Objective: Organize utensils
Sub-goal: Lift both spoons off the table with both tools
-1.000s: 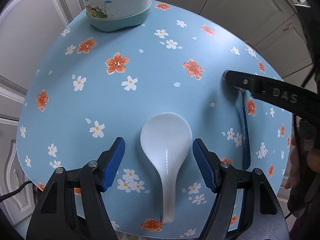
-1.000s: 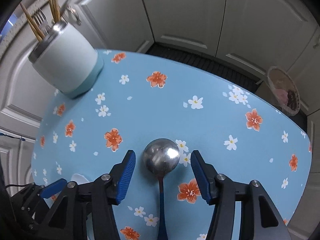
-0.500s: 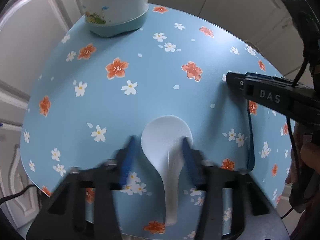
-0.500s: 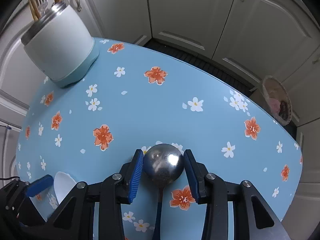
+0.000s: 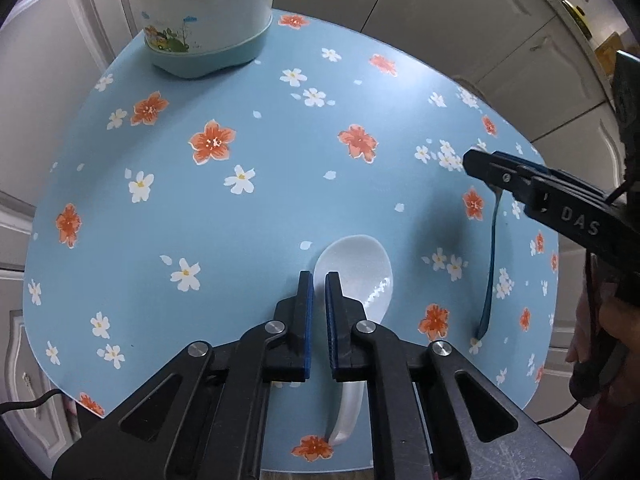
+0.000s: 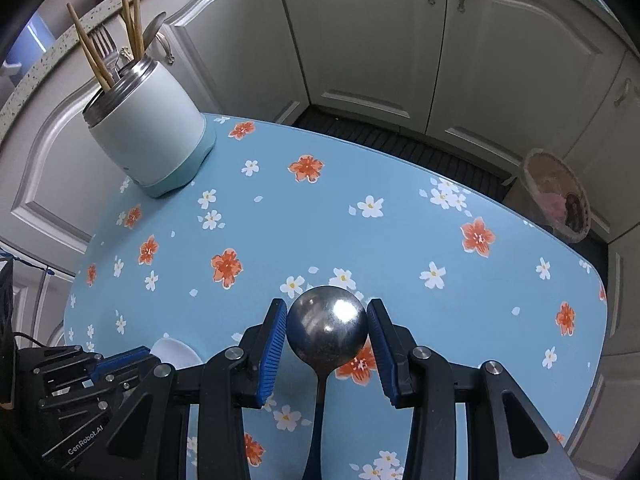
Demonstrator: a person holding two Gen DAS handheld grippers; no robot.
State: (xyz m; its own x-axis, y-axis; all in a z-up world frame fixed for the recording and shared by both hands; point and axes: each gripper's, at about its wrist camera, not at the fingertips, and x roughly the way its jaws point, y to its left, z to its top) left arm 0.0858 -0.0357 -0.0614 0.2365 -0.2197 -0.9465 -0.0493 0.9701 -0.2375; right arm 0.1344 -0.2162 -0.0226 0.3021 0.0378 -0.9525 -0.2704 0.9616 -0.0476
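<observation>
White ceramic spoon (image 5: 362,272) lies on the flowered blue table (image 5: 248,216), well short of the utensil holder (image 6: 150,140) at the far edge. Your left gripper (image 5: 319,280) has its pads pinched nearly together on the bowl's left rim. Right of it, the steel spoon (image 6: 327,332) sits bowl-up, and your right gripper (image 6: 327,336) clamps its bowl on both sides.

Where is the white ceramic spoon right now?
The white ceramic spoon lies on the floral table, low in the left wrist view, its bowl's left rim pinched by the left gripper.
</observation>
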